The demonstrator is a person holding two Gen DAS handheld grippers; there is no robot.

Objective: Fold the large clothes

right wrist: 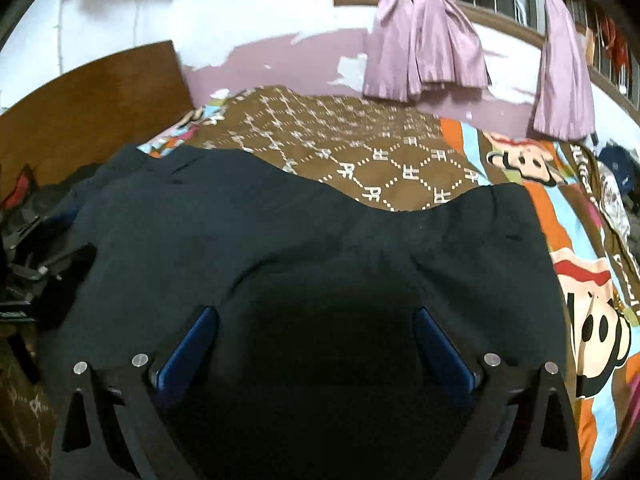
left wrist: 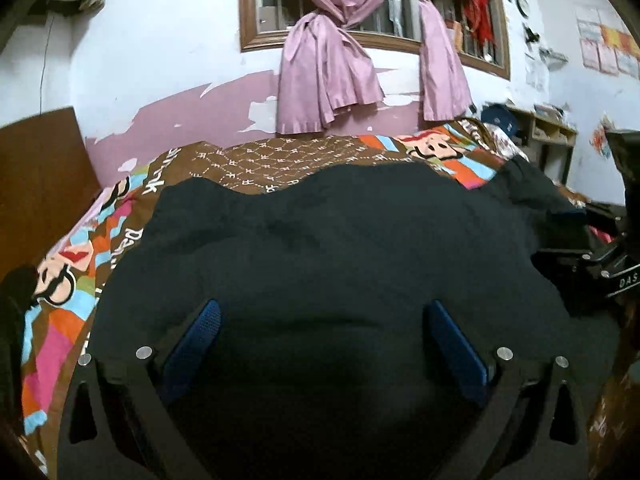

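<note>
A large dark navy garment [left wrist: 320,248] lies spread flat on the bed and fills the lower half of both views [right wrist: 280,248]. My left gripper [left wrist: 324,312] hovers just above its near part, jaws wide apart, blue pads [left wrist: 204,328] empty. My right gripper [right wrist: 316,316] is likewise open above the garment, blue pads [right wrist: 196,336] holding nothing. The right gripper's black body also shows at the right edge of the left wrist view [left wrist: 612,272]. The left gripper's body shows at the left edge of the right wrist view [right wrist: 28,268].
The bed has a colourful cartoon-print bedcover [left wrist: 304,156] [right wrist: 360,144]. A wooden headboard [left wrist: 36,176] stands at the left. Pink curtains [left wrist: 328,80] hang on the far wall. A shelf with clutter [left wrist: 540,124] stands at the far right.
</note>
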